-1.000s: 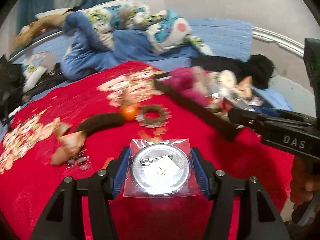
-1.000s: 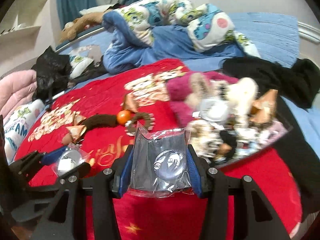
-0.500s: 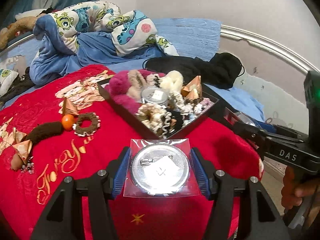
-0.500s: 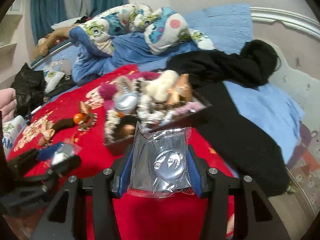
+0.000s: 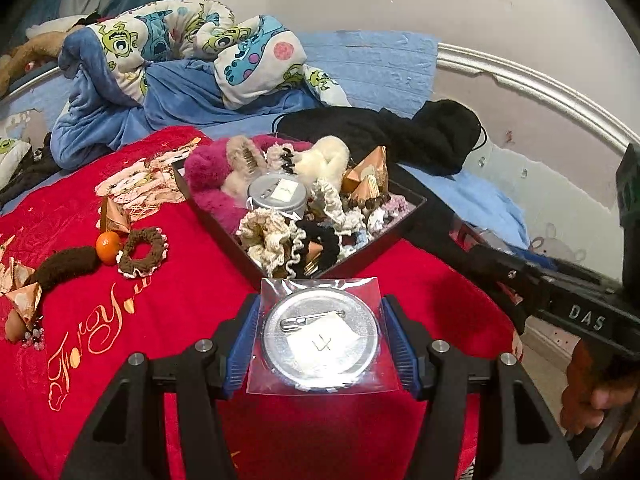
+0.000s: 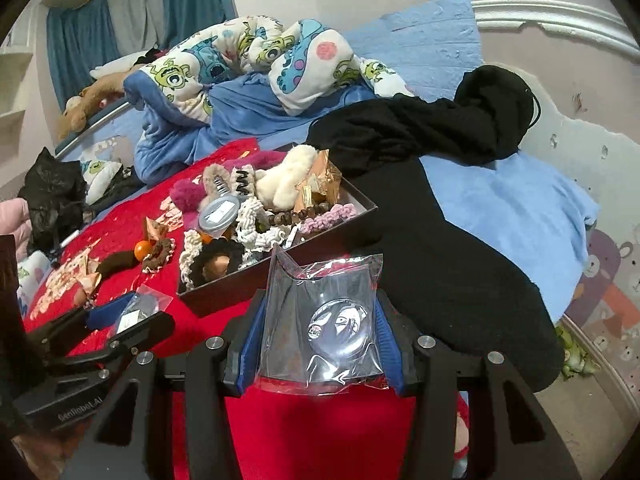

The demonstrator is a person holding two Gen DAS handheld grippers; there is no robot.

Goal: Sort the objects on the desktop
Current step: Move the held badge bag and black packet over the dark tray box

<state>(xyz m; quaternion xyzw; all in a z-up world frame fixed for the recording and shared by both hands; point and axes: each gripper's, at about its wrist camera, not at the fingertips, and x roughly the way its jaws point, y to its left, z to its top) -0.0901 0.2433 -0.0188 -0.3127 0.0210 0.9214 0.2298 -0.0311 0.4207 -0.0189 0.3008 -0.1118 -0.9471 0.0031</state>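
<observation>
My left gripper (image 5: 320, 340) is shut on a bagged round pin badge (image 5: 320, 338), silver back up, held above the red cloth just in front of the dark tray (image 5: 404, 222). My right gripper (image 6: 320, 332) is shut on another bagged badge (image 6: 340, 328) with a dark printed face, near the tray's (image 6: 224, 300) front edge. The tray is heaped with scrunchies, fluffy hair ties, hair clips and one silver badge (image 5: 278, 194). The left gripper also shows in the right wrist view (image 6: 132, 316), and the right gripper in the left wrist view (image 5: 520, 276).
On the red cloth (image 5: 180, 300) left of the tray lie a brown scrunchie (image 5: 142, 250), a small orange (image 5: 108, 246), a brown fuzzy tie (image 5: 66, 268) and gold paper pieces (image 5: 114, 216). Black clothing (image 6: 420, 208) lies right of the tray. Bedding is heaped behind.
Both grippers have swung to the right, from the loose items on the cloth toward the tray, each still holding its bagged badge. The tray now sits nearer and centred.
</observation>
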